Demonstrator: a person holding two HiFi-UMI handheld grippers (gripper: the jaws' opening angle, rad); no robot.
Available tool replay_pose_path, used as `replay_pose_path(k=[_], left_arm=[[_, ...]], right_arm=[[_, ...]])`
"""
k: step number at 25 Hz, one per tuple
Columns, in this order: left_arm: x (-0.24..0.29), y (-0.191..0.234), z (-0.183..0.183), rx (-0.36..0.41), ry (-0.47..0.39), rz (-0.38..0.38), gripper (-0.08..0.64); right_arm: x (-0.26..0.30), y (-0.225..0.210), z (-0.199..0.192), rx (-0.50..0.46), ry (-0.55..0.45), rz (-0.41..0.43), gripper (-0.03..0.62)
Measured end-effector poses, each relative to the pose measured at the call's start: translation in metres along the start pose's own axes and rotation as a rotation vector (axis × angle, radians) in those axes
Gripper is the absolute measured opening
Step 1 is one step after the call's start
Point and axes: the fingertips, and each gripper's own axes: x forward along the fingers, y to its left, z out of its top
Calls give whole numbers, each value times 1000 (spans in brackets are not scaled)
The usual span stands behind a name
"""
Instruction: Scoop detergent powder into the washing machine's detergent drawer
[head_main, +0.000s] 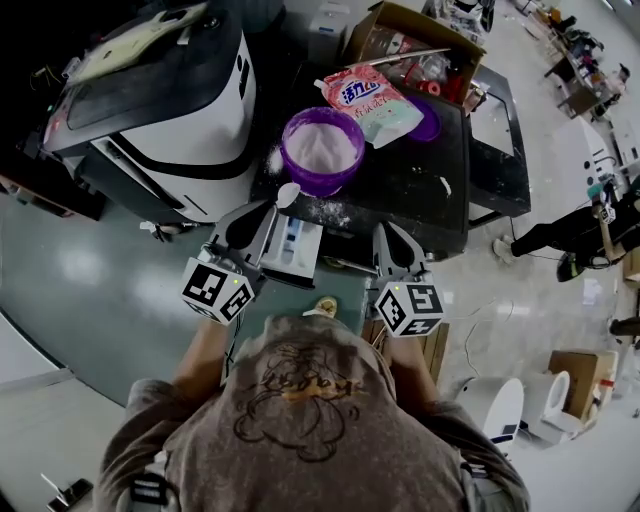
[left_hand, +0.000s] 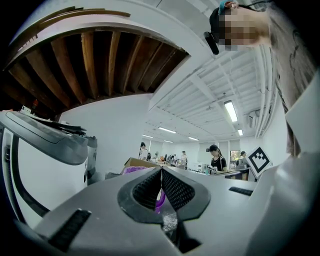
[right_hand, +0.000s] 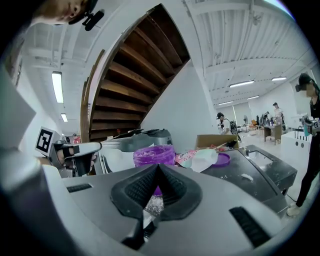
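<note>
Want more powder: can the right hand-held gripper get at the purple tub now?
Likely yes: the purple tub stands open straight ahead of the right hand-held gripper, only tabletop between.

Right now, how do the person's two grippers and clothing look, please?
The left gripper and the right gripper both have pale grey, wedge-shaped bodies. Their inner pads are black and ribbed. Each carries a white cube with black square markers. The person wears a grey-brown T-shirt with a dark line drawing.

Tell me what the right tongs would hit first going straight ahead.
Probably the purple tub: it stands just beyond the tips of the shut right tongs in their own view. How far off is unclear.
</note>
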Motion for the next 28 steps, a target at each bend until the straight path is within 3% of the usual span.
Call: replay_pose_path(k=[28], left_arm=[[-8, 2, -11, -2, 28, 40, 23]], right_arm=[[-4, 17, 3, 10, -27, 31, -2]])
